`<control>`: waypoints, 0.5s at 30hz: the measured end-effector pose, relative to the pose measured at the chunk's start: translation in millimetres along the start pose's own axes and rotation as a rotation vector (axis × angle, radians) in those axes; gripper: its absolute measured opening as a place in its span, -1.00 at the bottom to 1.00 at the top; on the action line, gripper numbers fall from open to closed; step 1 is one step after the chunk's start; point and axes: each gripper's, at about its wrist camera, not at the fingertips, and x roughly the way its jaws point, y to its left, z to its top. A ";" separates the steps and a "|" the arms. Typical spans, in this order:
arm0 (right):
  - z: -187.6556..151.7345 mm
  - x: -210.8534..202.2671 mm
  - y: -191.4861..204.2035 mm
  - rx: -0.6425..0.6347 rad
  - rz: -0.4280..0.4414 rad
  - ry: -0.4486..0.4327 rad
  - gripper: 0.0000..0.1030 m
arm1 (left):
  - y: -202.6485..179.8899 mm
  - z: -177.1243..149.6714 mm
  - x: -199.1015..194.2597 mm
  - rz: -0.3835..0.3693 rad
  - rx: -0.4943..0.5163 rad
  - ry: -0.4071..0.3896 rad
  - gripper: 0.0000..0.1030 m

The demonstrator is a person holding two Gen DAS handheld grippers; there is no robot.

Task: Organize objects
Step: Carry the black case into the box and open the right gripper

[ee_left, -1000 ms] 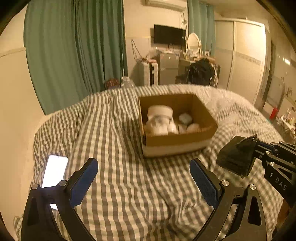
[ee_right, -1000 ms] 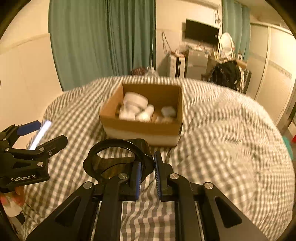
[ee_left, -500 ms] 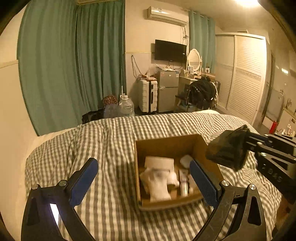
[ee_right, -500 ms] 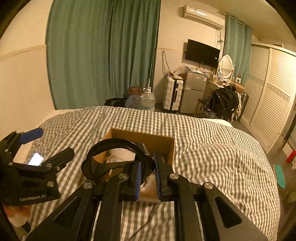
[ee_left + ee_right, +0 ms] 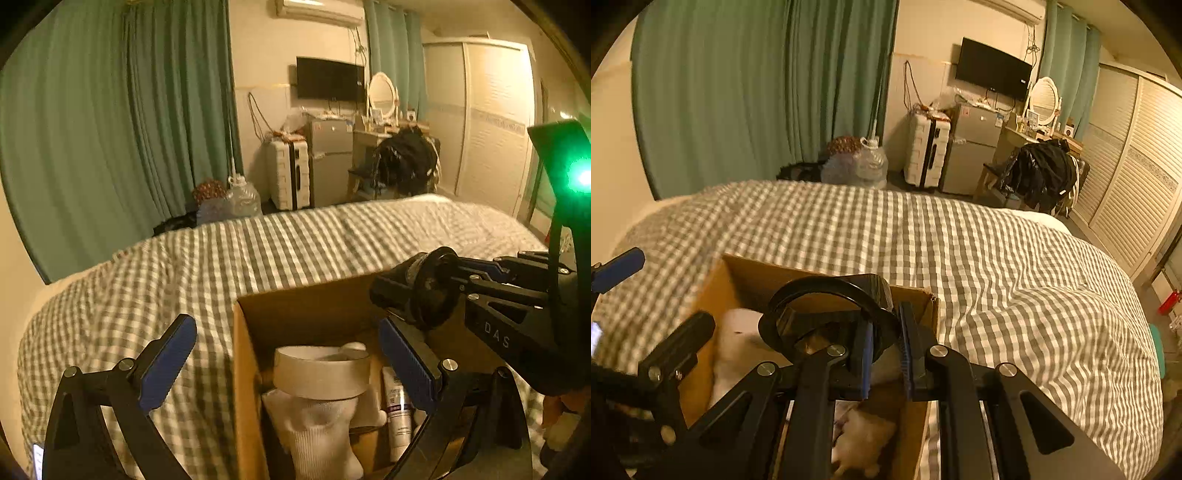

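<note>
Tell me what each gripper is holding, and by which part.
The right gripper pinches a black ring-shaped object by its rim. The left gripper is open and holds nothing.

The room is dim and the light looks warm and yellow. Both pictures curve at the edges and have black corners. A bright green light (image 5: pixel 581 177) glares at the right side of the left view. The box (image 5: pixel 827 275) and the white things in it look blurry in the right view. The bed (image 5: pixel 997 258) has soft shadows.

Grey-white checked blanket (image 5: pixel 997 258) — brown box (image 5: pixel 314 310), green curtains (image 5: pixel 110 129).
</note>
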 end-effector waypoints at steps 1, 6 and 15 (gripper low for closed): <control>-2.1 8.2 -0.5 -0.004 0.003 0.012 -0.76 | -1.1 -3.2 5.1 -0.001 0.008 0.007 0.98; -21.5 34.5 1.8 -0.018 0.020 0.080 -0.76 | -5.3 -19.6 19.4 0.001 0.020 0.044 0.98; -33.2 27.7 8.3 -0.024 0.046 0.095 -0.49 | 4.4 -30.3 5.2 -0.022 -0.012 0.035 0.98</control>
